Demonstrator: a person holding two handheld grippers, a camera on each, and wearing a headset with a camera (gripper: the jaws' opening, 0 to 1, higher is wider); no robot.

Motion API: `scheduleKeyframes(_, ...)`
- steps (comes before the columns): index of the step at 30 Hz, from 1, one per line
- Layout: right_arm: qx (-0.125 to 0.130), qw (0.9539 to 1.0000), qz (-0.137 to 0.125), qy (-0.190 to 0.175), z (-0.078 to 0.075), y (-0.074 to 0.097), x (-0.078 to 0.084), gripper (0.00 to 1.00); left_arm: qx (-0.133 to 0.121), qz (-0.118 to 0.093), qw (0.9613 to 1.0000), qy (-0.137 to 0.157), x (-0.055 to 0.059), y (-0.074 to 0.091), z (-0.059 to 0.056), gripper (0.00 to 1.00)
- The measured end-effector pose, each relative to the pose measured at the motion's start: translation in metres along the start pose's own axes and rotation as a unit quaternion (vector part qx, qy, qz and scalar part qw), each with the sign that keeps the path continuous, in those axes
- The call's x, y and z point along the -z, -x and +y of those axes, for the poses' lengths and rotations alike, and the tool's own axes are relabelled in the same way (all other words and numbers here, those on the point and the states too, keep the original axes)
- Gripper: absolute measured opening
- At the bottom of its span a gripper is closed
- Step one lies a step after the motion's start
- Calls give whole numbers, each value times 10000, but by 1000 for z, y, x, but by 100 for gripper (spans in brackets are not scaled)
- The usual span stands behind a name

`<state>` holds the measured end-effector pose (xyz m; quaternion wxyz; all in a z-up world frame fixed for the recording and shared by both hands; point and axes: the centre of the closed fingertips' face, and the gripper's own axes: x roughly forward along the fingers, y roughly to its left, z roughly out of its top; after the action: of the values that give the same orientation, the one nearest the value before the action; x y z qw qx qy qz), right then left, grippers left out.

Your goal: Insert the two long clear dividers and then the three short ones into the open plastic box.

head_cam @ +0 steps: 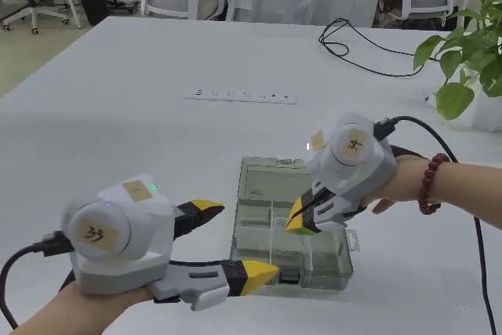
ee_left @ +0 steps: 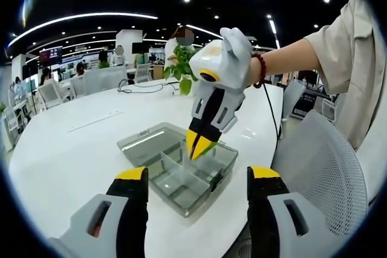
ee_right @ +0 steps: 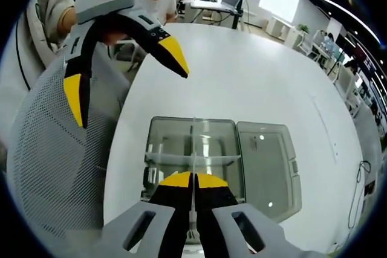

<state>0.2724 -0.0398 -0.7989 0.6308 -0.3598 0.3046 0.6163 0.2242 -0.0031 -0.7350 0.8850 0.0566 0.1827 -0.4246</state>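
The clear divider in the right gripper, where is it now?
In the right gripper view the clear divider is pinched by the right gripper, at the middle of the open plastic box.

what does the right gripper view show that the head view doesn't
Right gripper view: the right gripper from behind its own shut jaws, with the clear divider pinched edge-on between them and pointing down into the box; also a mesh chair back beside the table.

Head view: the bead bracelet on the wrist behind that gripper, and a green plant at the table's right edge.

Both: the open box with its lid laid flat, the left gripper with its jaws apart, and the white table.
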Motion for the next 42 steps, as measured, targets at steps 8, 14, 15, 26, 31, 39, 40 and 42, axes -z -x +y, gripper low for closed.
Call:
scheduleKeyframes(8, -150, 9993, 339, -23, 1, -15, 10, 2, -8, -11, 10000, 13, -1, -1, 0, 67)
scheduleKeyframes(14, -213, 9987, 464, -43, 2, -19, 13, 2, -35, -29, 10000, 23, -1, -1, 2, 67)
scheduleKeyframes(15, -227, 9986, 485, -48, 2, -19, 13, 2, -36, -27, 10000, 25, -1, -1, 2, 67)
scheduleKeyframes(26, -222, 9979, 612, -71, 2, -20, 16, 2, -42, -19, 10000, 45, 0, -3, 2, 69)
scheduleKeyframes(31, -113, 9982, 570, -114, 2, -21, 16, 3, -86, -39, 9999, 70, -1, -2, 4, 71)
scheduleKeyframes(39, 43, 9990, 286, -347, 0, -20, 10, 13, -152, -41, 9998, 89, -1, 1, 7, 74)
scheduleKeyframes(40, 51, 9987, 205, -462, 1, -19, 7, 15, -158, -44, 9998, 96, -1, 1, 7, 75)
scheduleKeyframes(42, 65, 9983, 82, -574, 0, -16, 3, 19, -161, -42, 9998, 111, 0, 2, 7, 75)
